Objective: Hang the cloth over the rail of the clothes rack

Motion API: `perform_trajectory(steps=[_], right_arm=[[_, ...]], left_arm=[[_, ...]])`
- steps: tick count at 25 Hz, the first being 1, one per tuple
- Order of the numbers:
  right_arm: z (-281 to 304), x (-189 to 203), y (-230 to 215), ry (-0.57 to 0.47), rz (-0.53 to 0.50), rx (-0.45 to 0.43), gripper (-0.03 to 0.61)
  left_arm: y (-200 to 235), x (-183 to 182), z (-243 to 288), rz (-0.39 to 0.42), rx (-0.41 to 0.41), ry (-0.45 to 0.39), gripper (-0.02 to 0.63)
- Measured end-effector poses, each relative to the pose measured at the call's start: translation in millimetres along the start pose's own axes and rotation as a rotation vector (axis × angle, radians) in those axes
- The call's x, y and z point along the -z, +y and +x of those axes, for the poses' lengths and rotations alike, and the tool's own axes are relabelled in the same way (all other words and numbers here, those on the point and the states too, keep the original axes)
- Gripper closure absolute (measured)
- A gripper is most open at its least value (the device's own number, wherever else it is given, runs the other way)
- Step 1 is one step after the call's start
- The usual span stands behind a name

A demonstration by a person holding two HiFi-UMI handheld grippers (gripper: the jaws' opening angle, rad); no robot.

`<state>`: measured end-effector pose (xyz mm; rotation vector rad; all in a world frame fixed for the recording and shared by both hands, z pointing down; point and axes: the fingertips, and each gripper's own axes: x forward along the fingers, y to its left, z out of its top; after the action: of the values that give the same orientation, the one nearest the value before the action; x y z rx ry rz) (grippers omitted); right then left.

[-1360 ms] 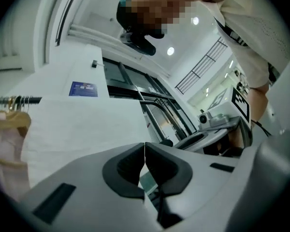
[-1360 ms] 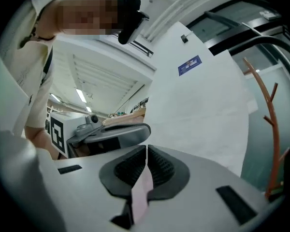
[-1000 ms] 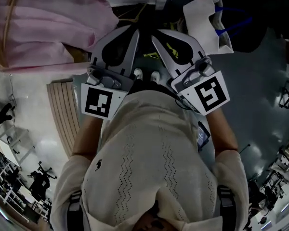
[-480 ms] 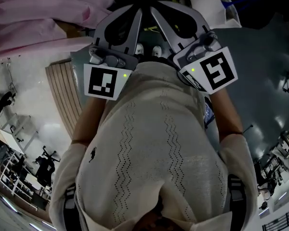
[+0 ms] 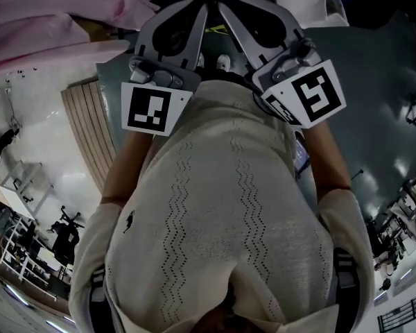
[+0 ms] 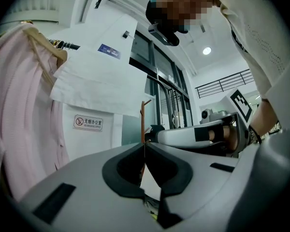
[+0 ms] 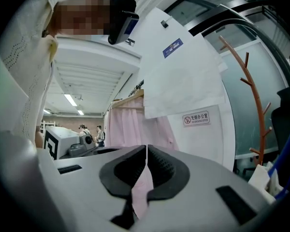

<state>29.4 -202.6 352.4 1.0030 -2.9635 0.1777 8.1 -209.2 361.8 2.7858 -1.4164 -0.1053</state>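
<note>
Cloth (image 6: 94, 76): white, small blue label.
Hanging garments (image 5: 48, 19): pale pink.
Sweater (image 5: 222, 214): cream, zigzag openwork columns.
Left gripper (image 6: 145, 146): grey, black pads.
Right gripper (image 7: 146, 148): grey, black pads.
Wall sign (image 7: 195, 118): white, red prohibition circle.

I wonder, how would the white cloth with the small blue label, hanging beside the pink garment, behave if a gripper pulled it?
The white cloth is probably thin and light: it hangs as a flat sheet with faint creases. It would likely flop from a pinched corner. No clip shows on it, so a tug may slide it off.
</note>
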Motion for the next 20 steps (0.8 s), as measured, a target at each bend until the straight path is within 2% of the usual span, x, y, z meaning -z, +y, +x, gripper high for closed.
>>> perform_trajectory(steps=[6, 14, 20], right_arm=[[-2.4, 4.2, 16.3, 0.025, -0.013, -0.038, 0.552], [7.8, 2.0, 26.1, -0.002, -0.009, -0.046, 0.552], [4.3, 12.8, 26.8, 0.043, -0.038, -0.054, 0.552]], left_arm=[[-1.5, -2.9, -9.5, 0.006, -0.013, -0.002, 0.598], [3.6, 0.4, -17.6, 0.015, -0.023, 0.007, 0.598], [3.3, 2.0, -19.3, 0.020, -0.025, 0.010, 0.598]])
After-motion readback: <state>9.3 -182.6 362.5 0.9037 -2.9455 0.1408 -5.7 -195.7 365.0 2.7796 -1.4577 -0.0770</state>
